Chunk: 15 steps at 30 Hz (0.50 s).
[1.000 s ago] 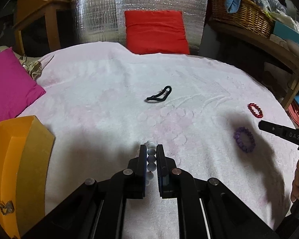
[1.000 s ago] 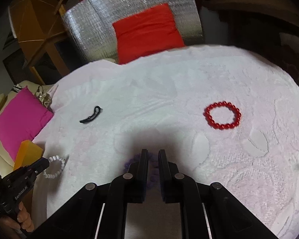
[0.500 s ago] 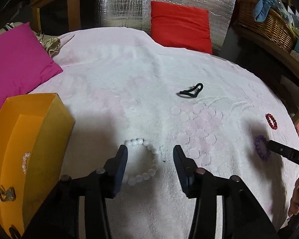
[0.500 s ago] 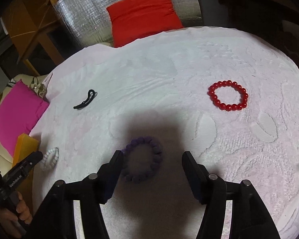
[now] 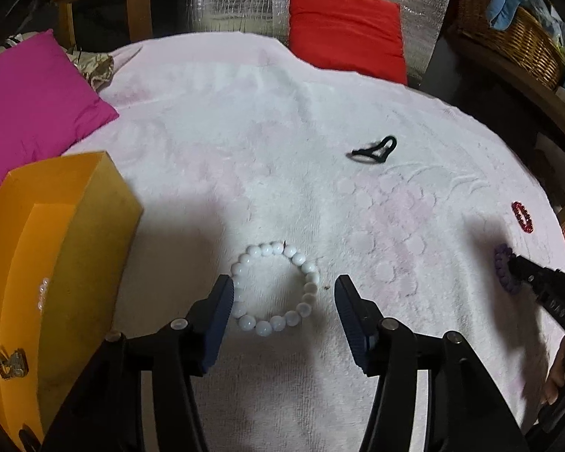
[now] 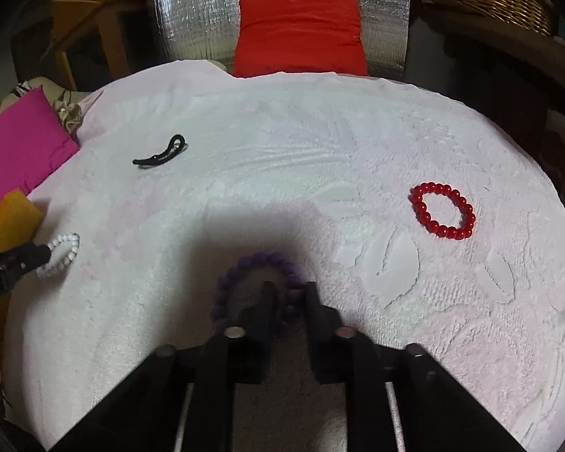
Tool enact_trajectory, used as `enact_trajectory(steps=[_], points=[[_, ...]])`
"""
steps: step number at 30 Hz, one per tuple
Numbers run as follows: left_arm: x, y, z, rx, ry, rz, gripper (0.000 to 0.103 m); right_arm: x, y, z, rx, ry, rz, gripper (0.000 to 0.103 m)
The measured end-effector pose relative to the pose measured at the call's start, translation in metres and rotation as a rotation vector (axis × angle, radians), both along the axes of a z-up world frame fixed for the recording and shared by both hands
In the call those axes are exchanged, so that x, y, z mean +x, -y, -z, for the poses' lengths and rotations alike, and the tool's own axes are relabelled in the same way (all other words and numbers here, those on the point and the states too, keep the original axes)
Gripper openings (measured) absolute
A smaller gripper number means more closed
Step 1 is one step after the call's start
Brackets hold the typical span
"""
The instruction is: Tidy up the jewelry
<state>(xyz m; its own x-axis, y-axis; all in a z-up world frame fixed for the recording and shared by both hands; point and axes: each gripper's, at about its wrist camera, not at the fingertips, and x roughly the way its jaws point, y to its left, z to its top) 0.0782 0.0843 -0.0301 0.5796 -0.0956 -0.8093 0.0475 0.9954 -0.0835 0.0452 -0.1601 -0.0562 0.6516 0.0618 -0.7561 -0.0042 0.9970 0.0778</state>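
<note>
A white bead bracelet (image 5: 275, 288) lies flat on the pale pink cloth (image 5: 267, 120), between the wide-open jaws of my left gripper (image 5: 281, 292); it also shows in the right wrist view (image 6: 61, 254). My right gripper (image 6: 289, 295) has closed on the near side of a purple bead bracelet (image 6: 258, 265), which lies on the cloth and also shows in the left wrist view (image 5: 503, 269). A red bead bracelet (image 6: 442, 211) and a black hair clip (image 6: 160, 155) lie further out on the cloth.
An open orange box (image 5: 56, 248) stands left of my left gripper, with a gold butterfly piece (image 5: 7, 361) and small pearls (image 5: 41, 293) inside. A magenta cushion (image 5: 30, 94), a red cushion (image 5: 344, 30) and a wicker basket (image 5: 508, 34) ring the cloth.
My left gripper was shut on the white bracelet, then opened and left it lying on the cloth. My right gripper opened over the purple bracelet, then closed on its near side.
</note>
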Motion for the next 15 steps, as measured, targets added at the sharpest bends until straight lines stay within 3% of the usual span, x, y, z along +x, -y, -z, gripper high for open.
enact_trajectory(steps=[9, 11, 15], points=[[0.003, 0.009, 0.013, -0.020, -0.049, 0.041, 0.057, -0.003, 0.018, -0.011, 0.103, 0.040, 0.016, 0.011], [0.003, 0.011, 0.014, -0.041, -0.057, 0.064, 0.034, -0.005, 0.022, -0.013, 0.119, 0.046, 0.022, 0.011], [0.000, 0.019, 0.014, -0.048, -0.050, 0.113, 0.023, -0.009, 0.027, -0.018, 0.129, 0.066, 0.032, 0.011]])
